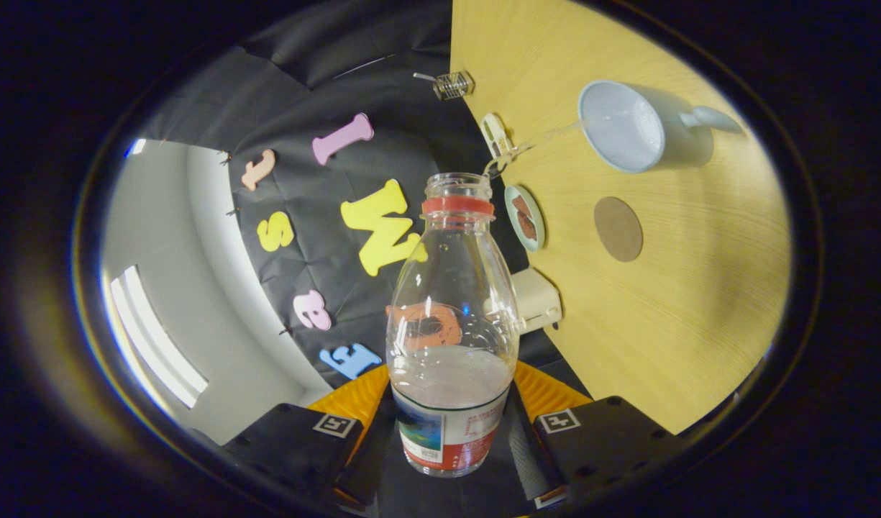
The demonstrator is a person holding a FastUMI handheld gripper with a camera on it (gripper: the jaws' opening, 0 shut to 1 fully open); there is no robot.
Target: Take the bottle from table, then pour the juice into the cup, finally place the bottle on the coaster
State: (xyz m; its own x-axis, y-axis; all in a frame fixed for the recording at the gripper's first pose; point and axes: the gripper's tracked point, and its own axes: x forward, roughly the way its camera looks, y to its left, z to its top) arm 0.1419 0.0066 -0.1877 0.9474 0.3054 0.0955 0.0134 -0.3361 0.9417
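Observation:
A clear plastic bottle (451, 316) with a red neck ring and no cap sits between my fingers, and my gripper (451, 432) is shut on its labelled lower part. The bottle is tilted, its mouth toward the table. A thin clear stream runs from the mouth into a pale blue cup (622, 126) that stands on the wooden table (685, 288). Some liquid remains in the bottle's lower half. A round brown coaster (618, 229) lies on the table beside the cup, nearer to me.
A small round dish (525, 217) with brown pieces sits at the table's edge near the bottle's neck. A white clip-like object (495, 135) lies beyond it, and a white box (537, 298) stands behind the bottle. A small wire object (452, 85) rests farther off.

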